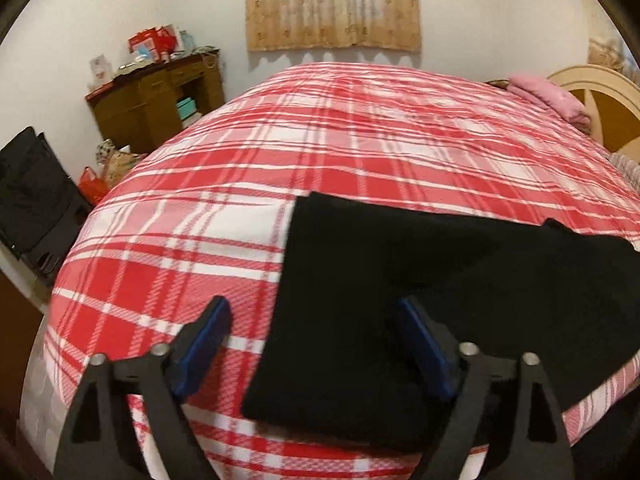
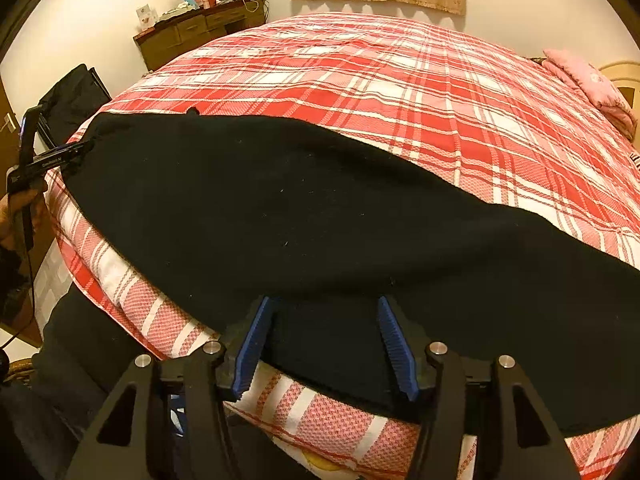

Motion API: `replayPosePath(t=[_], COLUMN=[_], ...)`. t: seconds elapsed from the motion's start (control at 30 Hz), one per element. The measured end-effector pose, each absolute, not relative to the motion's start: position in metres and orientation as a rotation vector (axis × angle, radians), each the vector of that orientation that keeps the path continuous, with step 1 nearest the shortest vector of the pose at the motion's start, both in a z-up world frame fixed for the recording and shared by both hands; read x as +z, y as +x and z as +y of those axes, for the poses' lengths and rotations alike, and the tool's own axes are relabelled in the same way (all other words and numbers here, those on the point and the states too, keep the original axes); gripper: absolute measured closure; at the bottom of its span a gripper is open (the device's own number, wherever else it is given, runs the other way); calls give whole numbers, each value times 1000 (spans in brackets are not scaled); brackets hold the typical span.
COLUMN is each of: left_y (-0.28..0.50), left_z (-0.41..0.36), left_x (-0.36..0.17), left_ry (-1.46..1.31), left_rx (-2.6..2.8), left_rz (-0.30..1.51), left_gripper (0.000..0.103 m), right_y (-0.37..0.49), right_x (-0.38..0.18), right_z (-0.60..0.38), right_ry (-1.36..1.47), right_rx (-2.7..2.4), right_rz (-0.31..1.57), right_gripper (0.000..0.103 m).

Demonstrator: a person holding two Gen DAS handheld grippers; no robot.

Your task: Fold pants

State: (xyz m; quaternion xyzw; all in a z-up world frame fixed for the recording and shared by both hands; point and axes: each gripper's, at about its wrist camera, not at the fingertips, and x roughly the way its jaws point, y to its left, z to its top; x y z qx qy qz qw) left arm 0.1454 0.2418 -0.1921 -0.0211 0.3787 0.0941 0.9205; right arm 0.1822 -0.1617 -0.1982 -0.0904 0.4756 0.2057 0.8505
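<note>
We hold a claw in each hand over a bed spread with a red and white plaid cover, and the black pants lie flat along its near edge.

Farthest left of the left claw, past the edge of the bed, a black bag sits low against the wall, and beyond it a brown wooden desk carries red boxes and clutter. The left claw itself stands wide: its left blue pad is over bare plaid, its right blue pad over black cloth, and neither pad presses on anything. One squared end of the pants lies between and ahead of these fingers, its straight edge running away from the claw. Straight ahead, on the far wall, hangs a beige curtain. To the right, a folded pink blanket rests by the pale headboard.

In the right wrist view, that same left claw shows at the far left edge, at the end of the pants, with our hand behind it. The black cloth stretches from there across the bed and passes under the right claw. The right claw is partly apart, about half its spread; the near edge of the pants lies between its blue pads, and the pads are not closed on the cloth. To its right the pants run on out of the picture.
</note>
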Motion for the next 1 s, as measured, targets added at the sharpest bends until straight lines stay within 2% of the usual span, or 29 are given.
replayPosePath(t=[0.03,0.13,0.43,0.67,0.83,1.0], left_y=[145,143,139,131,131,140], left_z=[246,252,246,235,208,170], left_x=[-195,-198,-188,-159,-142,-150], left_ry=[-55,-62,-54,-23,6,33], left_rx=[204,200,233,265,208,99], left_rz=[787,779,792,728,670,695], left_gripper=[6,3,3,3,3,3], right_y=[183,182,178,199,213,219], right_x=[-199,-203,-179,-175,-183,-191], right_z=[-162,-163,-170,-184,-206,-234], right_ry=[-190,-205,-184,-114,-45,50], right_rx=[433,441,432,396,324,310], right_rz=[1006,1013,926,904,927,933], right_gripper=[46,45,45,45,45,45])
